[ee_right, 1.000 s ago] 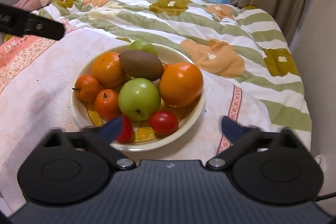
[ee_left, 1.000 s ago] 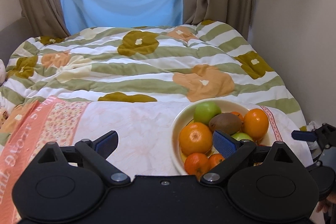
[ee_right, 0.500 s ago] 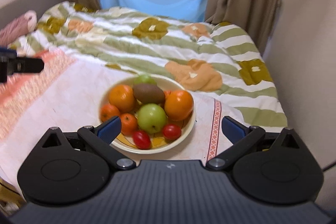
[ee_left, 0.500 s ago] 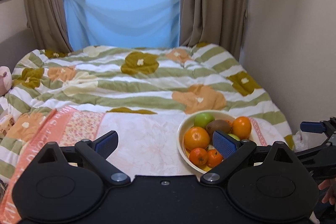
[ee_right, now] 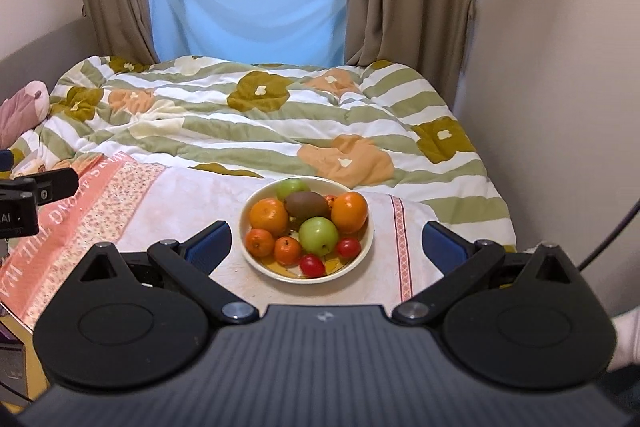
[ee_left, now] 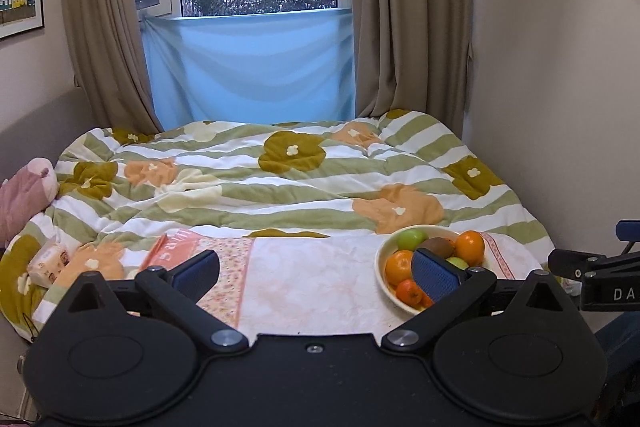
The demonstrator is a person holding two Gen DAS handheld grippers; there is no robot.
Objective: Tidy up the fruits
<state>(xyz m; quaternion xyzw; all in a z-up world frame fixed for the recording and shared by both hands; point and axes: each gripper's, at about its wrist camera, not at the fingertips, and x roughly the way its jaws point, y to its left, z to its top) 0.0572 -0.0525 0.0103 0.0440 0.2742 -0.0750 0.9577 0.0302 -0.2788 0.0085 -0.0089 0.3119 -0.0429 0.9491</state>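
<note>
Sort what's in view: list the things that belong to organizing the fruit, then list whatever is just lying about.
Belongs to the job:
bowl
oranges
green apples
kiwi
tangerines
tomatoes
left gripper and right gripper, jaws open, empty

Just lying about:
quilt
pink cloth under the bowl
plush toy
tissue pack

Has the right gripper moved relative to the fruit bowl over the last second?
Yes. The right gripper has pulled back from the fruit bowl, which now looks smaller and farther off on the bed, with the window visible above.
</note>
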